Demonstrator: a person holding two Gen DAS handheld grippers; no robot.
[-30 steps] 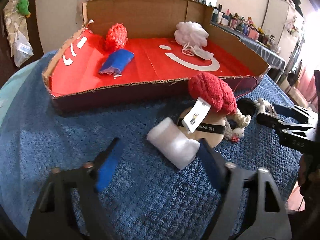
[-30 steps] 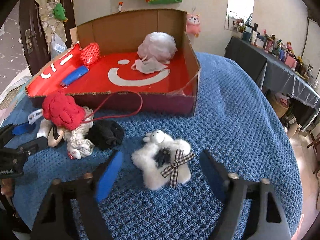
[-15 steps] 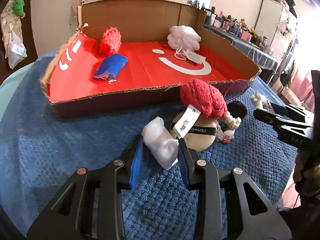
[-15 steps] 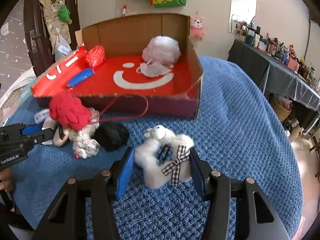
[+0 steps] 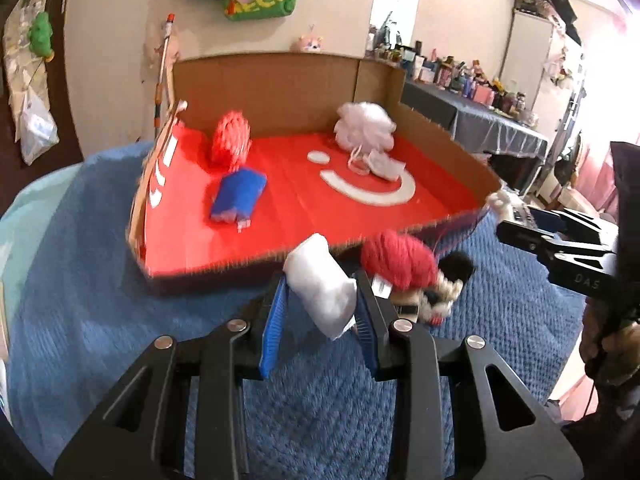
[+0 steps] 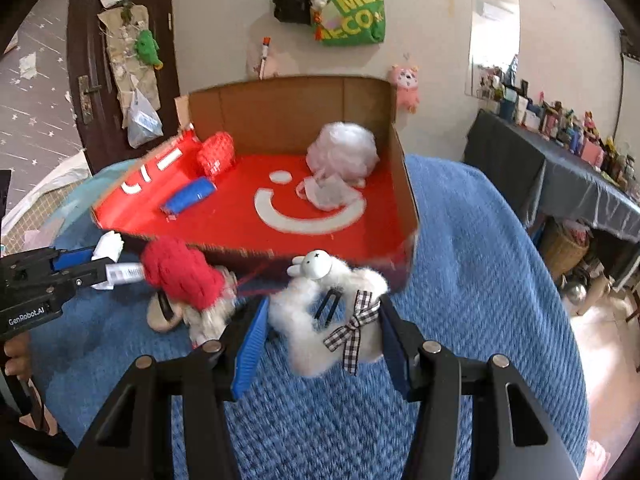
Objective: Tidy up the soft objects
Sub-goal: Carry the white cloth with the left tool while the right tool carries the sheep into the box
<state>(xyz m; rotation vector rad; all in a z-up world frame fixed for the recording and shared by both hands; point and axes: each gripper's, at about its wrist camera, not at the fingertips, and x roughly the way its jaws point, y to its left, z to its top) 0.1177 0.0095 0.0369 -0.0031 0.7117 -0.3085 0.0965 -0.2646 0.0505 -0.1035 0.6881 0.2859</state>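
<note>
My left gripper is shut on a white foam roll, lifted off the blue blanket. My right gripper is shut on a fluffy white sheep toy with a checked bow, also raised. Behind both stands a cardboard box with a red floor that holds a red mesh sponge, a blue roll and a white bath pouf. A red knitted ball lies in a small pile with a black pom-pom in front of the box.
The blue blanket covers the round table. A dark side table with several small bottles stands at the right. A green bag hangs on the wall behind. The other gripper shows at the right of the left wrist view.
Both grippers closed on their objects, the left on the foam roll and the right on the sheep toy, then rose with them off the blanket toward the box.
</note>
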